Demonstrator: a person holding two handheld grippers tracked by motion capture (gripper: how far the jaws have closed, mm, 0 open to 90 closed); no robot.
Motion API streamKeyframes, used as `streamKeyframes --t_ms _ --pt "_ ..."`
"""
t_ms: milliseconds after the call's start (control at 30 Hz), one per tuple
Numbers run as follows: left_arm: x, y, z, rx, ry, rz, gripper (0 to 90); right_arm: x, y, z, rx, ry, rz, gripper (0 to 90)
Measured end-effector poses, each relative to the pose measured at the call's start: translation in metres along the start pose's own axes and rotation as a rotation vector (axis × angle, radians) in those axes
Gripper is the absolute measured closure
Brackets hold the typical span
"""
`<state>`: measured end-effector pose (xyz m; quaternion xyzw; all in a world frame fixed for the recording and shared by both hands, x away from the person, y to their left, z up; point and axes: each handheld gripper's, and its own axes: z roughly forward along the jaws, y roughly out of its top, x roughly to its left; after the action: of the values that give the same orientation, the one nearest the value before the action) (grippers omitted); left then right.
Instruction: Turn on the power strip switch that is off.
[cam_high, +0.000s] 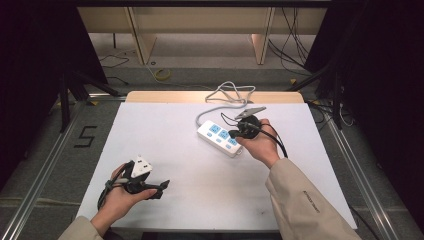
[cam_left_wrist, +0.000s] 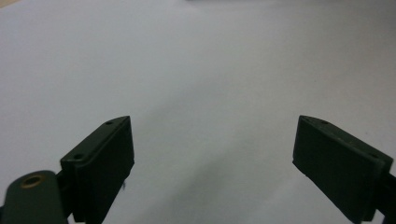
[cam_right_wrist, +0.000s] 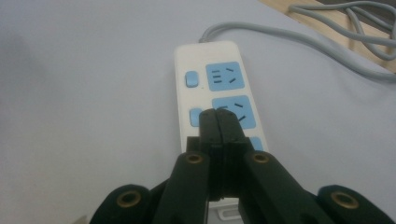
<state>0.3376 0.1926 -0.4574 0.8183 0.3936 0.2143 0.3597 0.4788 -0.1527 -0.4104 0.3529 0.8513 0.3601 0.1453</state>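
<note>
Jaws of the left gripper (cam_left_wrist: 212, 163) stand wide apart and hold nothing, with bare white table (cam_left_wrist: 196, 70) between and beyond them. Farther off, the right gripper (cam_right_wrist: 218, 122) is closed tight, empty, its tips over the middle switch and outlet of the one power strip (cam_right_wrist: 219, 88). Likely step: pressing a switch; next calls for a straight push down. Counted: two grippers, one grey cord (cam_right_wrist: 299, 39), three blue outlets in the high view.

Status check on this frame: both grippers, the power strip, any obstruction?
Left gripper open over bare table, idle. Right gripper shut, empty, tips over power strip by the middle switch. Strip's grey cable trails off behind; nothing in the way.
</note>
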Motion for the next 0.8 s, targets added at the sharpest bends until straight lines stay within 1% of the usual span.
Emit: streamKeyframes --t_ms 267,367,700,800 --pt "-0.001 0.0 0.001 -0.004 0.0 -0.004 11.8 0.002 0.003 0.005 0.013 -0.001 0.001 90.0" --pt "-0.002 0.001 0.0 -0.005 0.0 -0.003 11.8 0.002 0.006 0.008 0.019 -0.001 -0.011 90.0" --pt "-0.001 0.0 0.001 -0.002 -0.001 -0.003 11.8 0.003 0.014 0.018 0.039 -0.001 -0.006 90.0" --pt "-0.001 0.0 0.001 -0.003 -0.002 -0.004 11.8 0.003 0.018 0.02 0.048 0.002 -0.016 90.0"
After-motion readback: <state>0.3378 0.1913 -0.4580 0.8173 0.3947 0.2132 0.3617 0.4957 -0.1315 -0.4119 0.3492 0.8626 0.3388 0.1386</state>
